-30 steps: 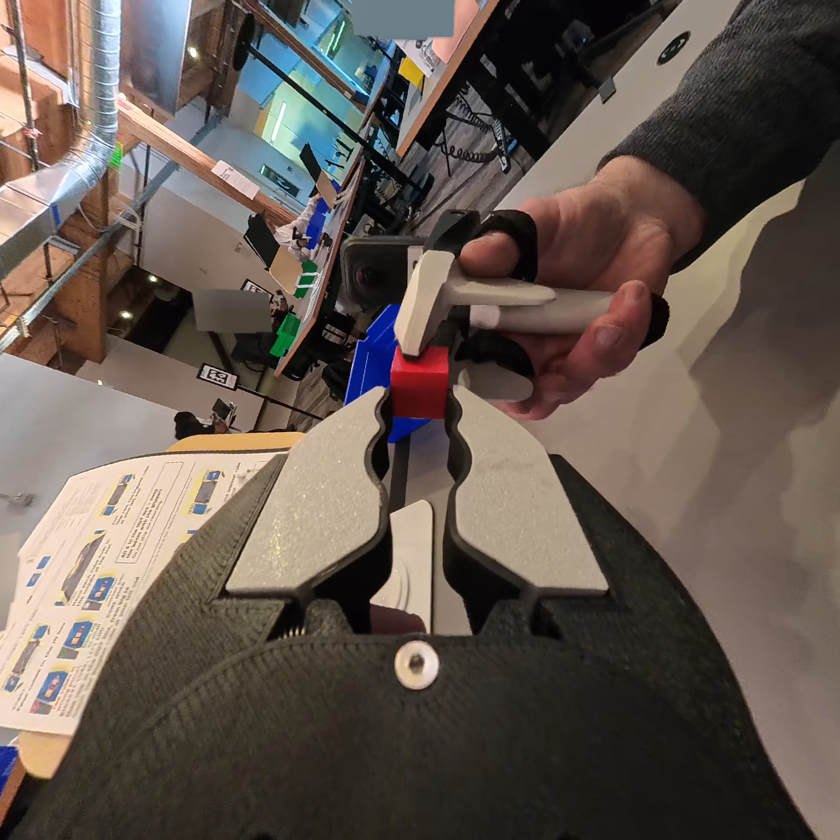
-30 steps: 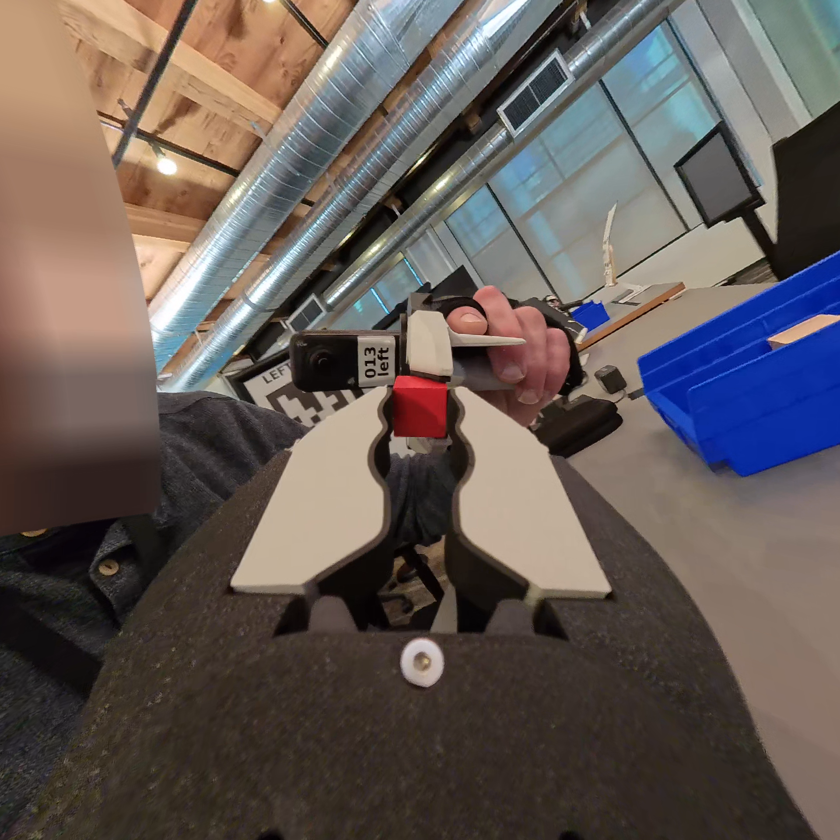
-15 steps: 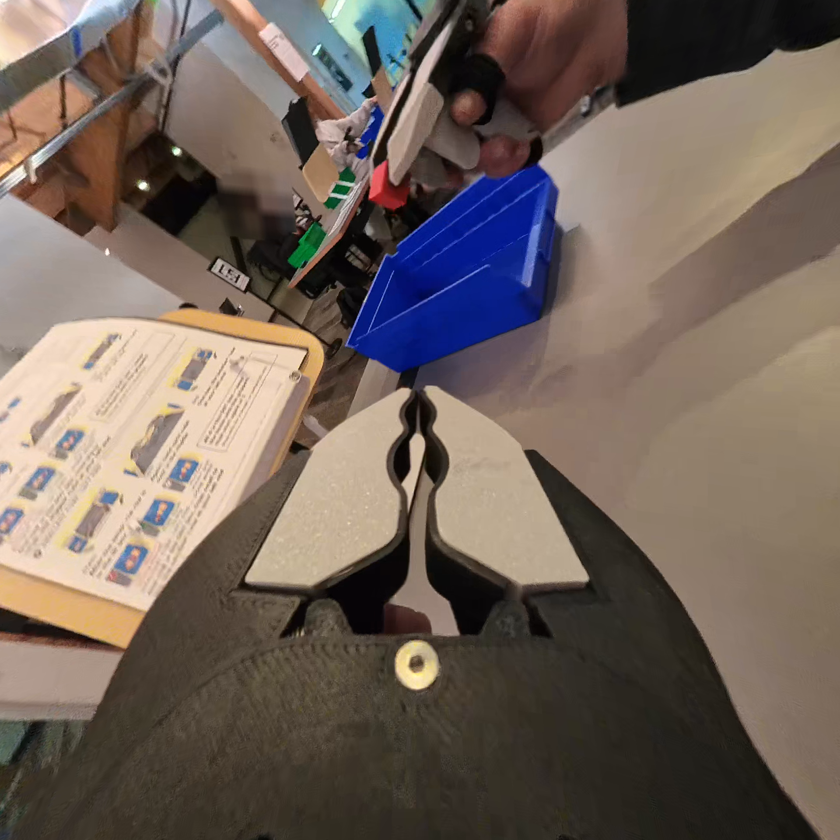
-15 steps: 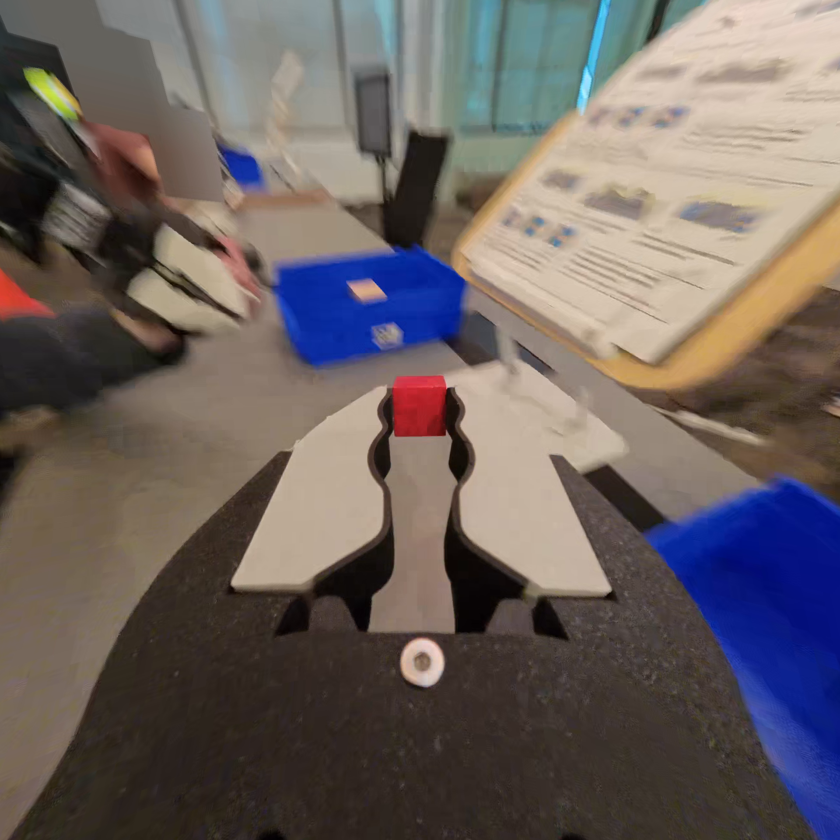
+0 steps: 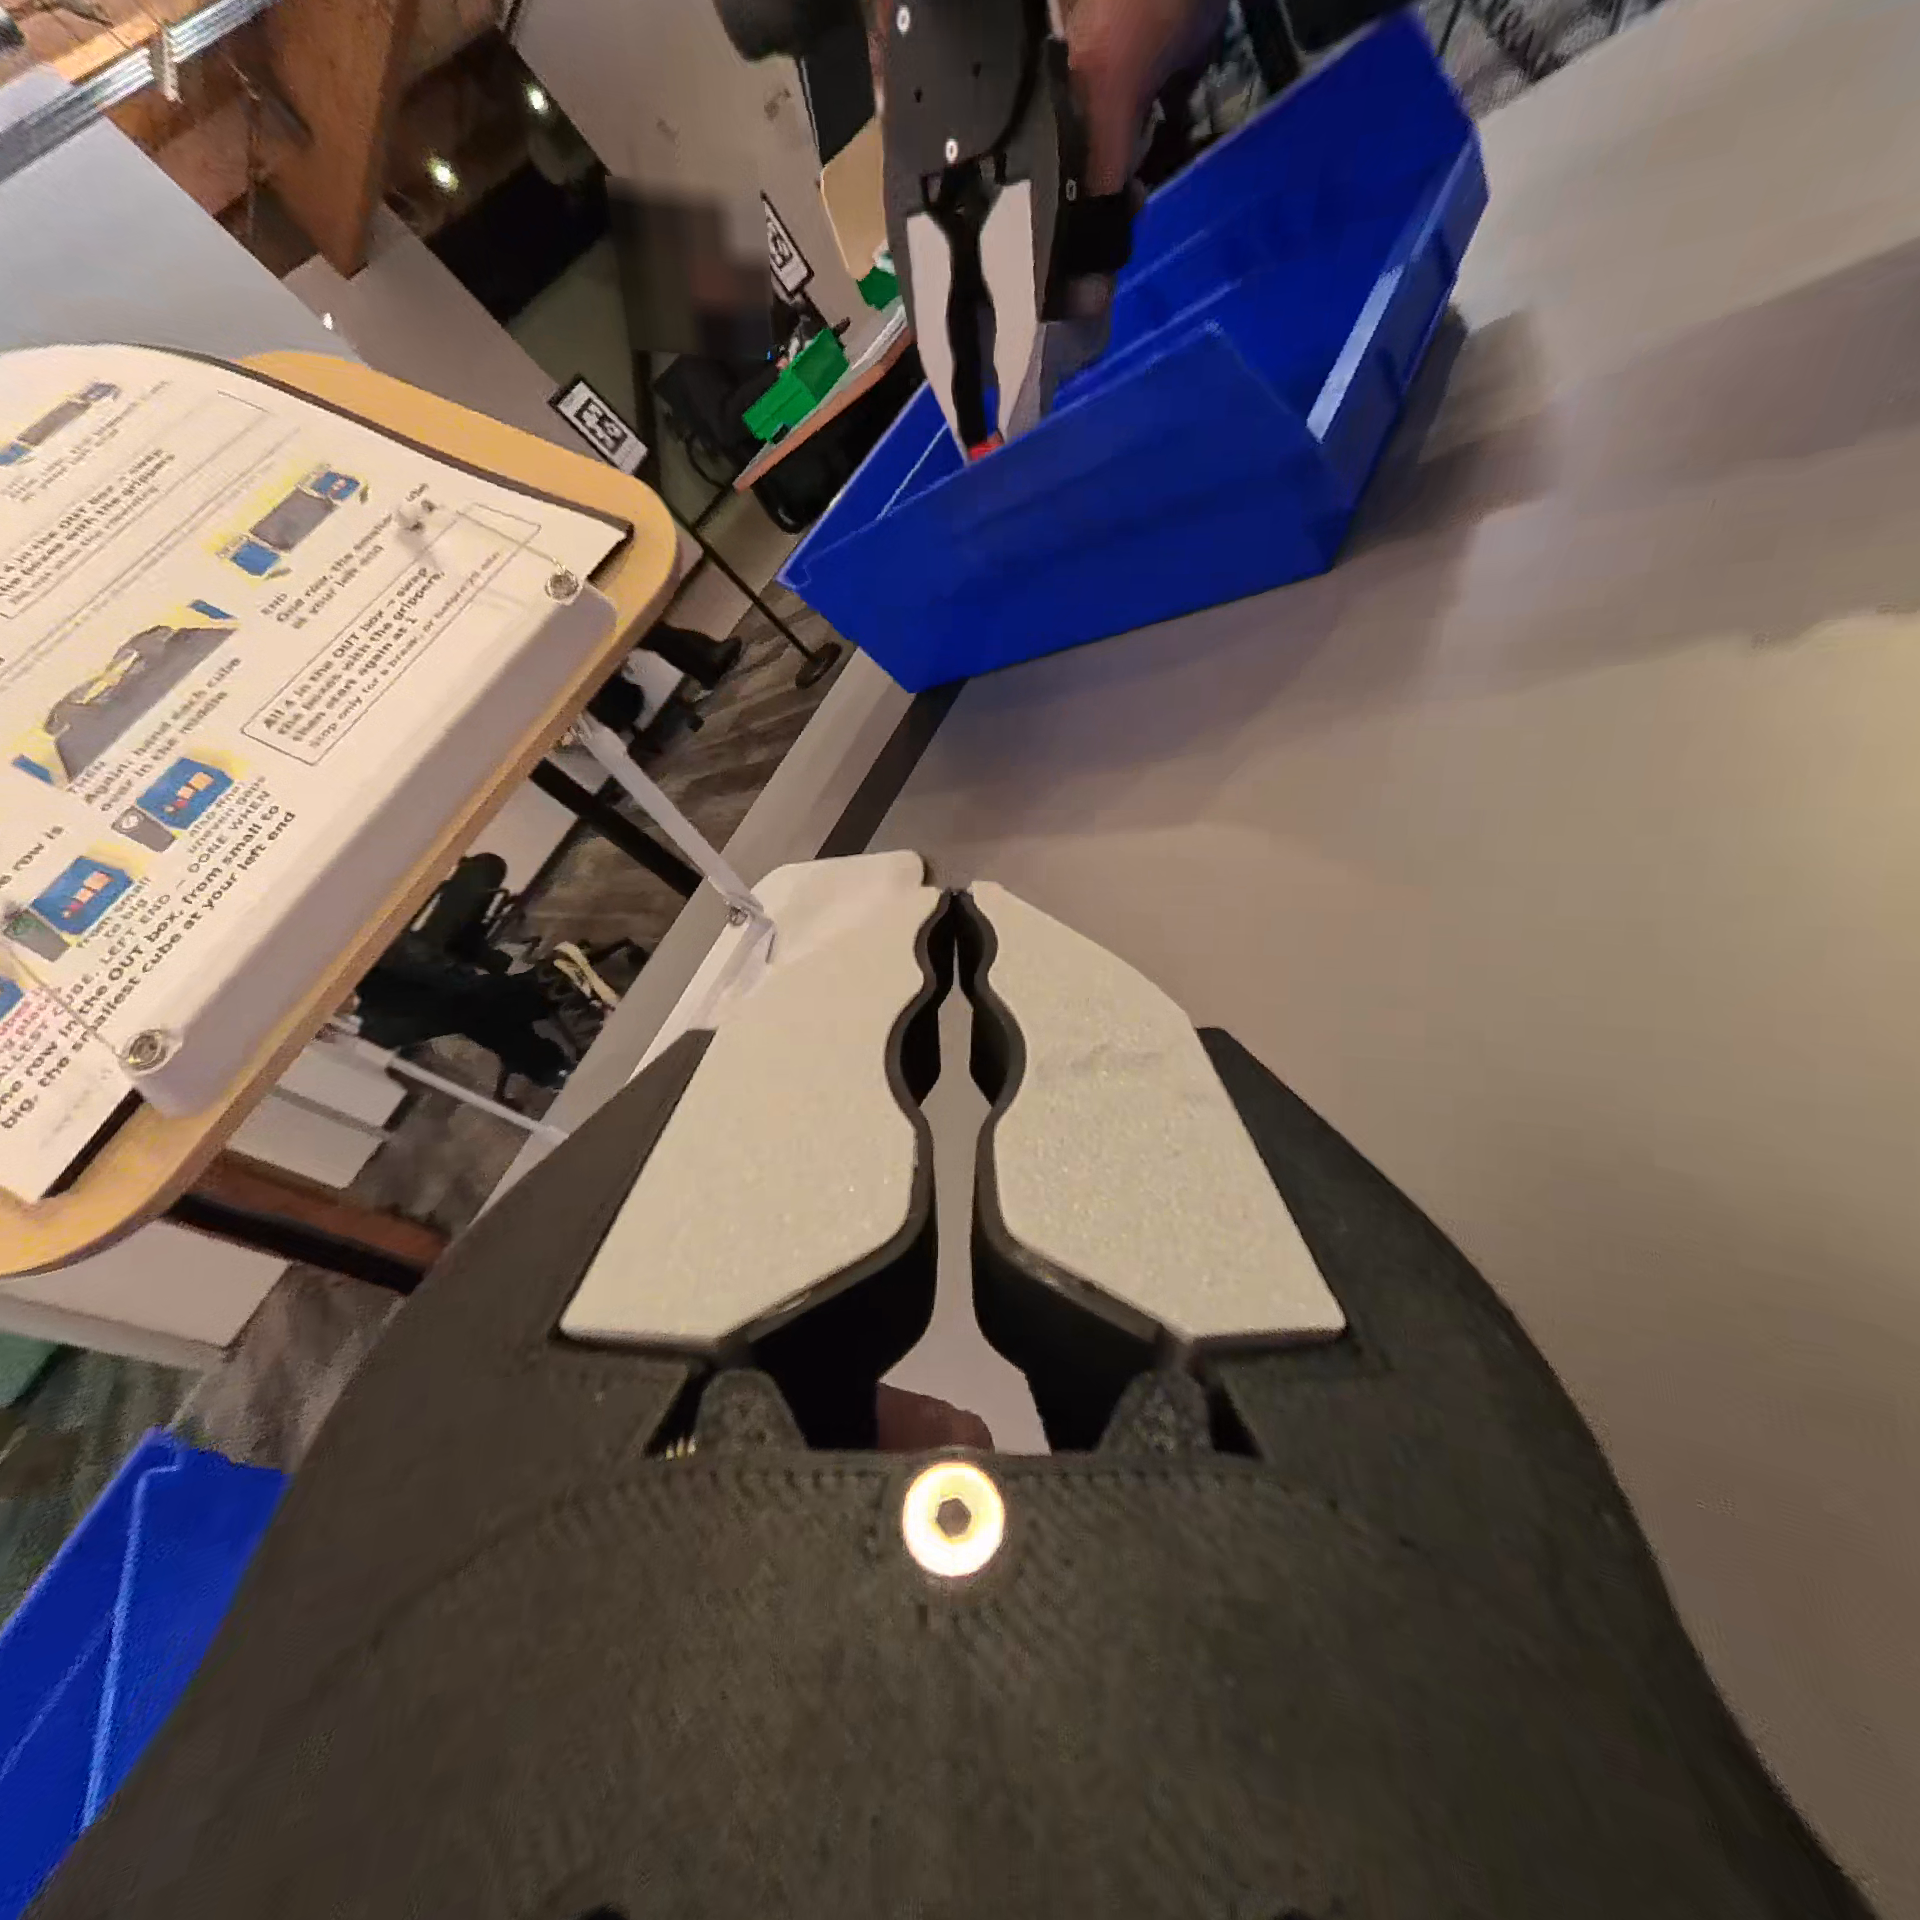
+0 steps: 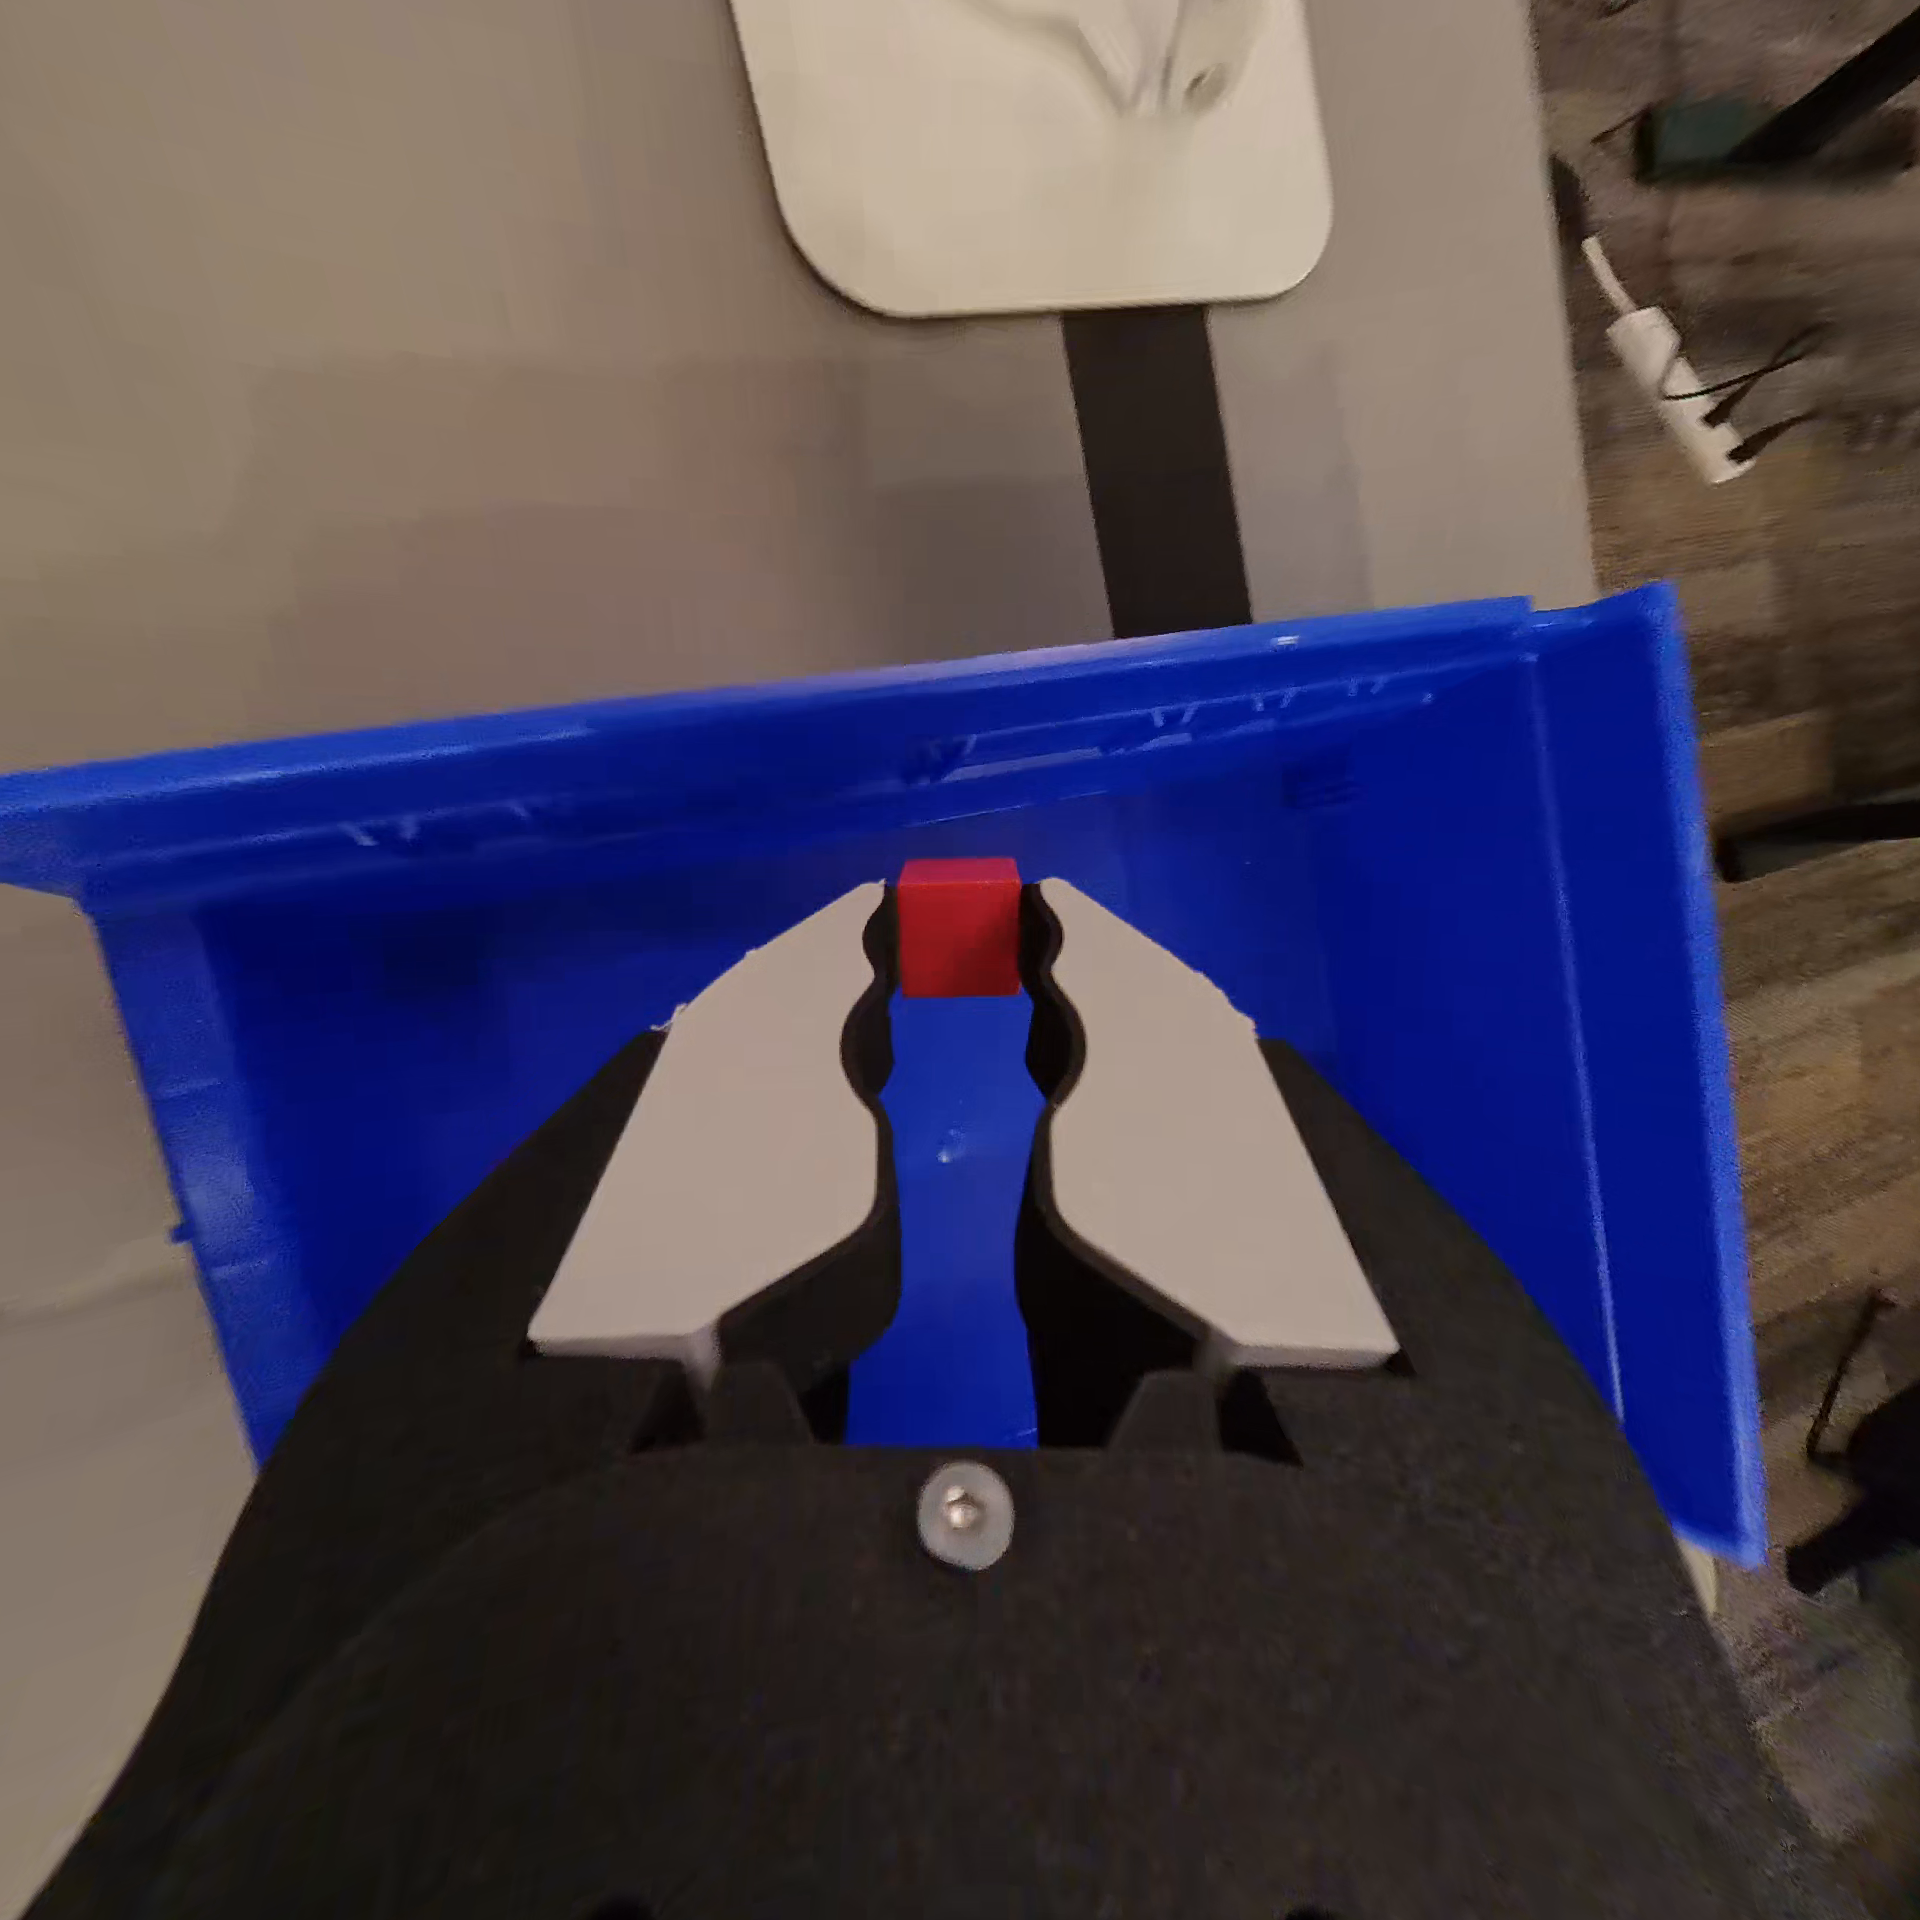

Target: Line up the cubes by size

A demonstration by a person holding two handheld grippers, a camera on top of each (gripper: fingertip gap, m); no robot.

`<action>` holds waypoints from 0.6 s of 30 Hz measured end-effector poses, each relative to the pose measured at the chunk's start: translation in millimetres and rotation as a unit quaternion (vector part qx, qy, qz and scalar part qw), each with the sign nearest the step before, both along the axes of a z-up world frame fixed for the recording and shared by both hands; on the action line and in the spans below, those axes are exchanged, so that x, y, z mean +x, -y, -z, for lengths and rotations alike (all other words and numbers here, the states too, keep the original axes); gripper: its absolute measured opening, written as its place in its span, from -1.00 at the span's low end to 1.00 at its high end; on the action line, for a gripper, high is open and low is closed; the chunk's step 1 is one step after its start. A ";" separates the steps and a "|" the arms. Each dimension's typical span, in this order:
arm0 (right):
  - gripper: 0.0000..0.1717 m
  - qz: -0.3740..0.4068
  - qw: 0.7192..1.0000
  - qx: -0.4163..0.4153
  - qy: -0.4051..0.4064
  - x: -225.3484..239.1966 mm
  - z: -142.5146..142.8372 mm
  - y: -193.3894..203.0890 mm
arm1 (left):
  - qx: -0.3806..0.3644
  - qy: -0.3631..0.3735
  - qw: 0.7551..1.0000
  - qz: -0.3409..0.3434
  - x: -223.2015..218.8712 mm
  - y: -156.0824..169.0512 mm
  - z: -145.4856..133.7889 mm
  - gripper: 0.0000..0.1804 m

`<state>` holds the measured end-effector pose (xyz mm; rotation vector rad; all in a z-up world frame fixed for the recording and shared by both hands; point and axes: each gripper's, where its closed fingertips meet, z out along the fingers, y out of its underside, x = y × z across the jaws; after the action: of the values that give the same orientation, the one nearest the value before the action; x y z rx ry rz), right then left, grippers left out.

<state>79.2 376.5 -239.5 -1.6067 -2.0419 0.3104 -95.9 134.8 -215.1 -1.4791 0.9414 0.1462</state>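
Presently the red cube (image 6: 957,928) sits between the right gripper's (image 6: 957,914) tips, both pads pressed against its sides, low inside the blue bin (image 6: 1600,1039) on the table (image 5: 1455,935). Left gripper (image 5: 954,902) jaws closed on nothing, over the table.

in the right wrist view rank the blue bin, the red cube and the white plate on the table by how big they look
1. Blue bin, largest.
2. White plate, cut off by the frame's top edge and farther away, so its true size is unsure.
3. Red cube, smallest, held between the right gripper's fingers.
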 end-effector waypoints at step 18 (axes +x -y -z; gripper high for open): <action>-0.75 -0.066 0.990 -0.049 0.119 -5.0 63.8 -13.8 | -0.007 0.009 0.999 -0.030 -6.6 -13.1 17.1 -1.00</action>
<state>74.2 390.3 -303.3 -1.6373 -2.3525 0.2823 -102.5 147.9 -232.2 -1.5203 0.8851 0.1697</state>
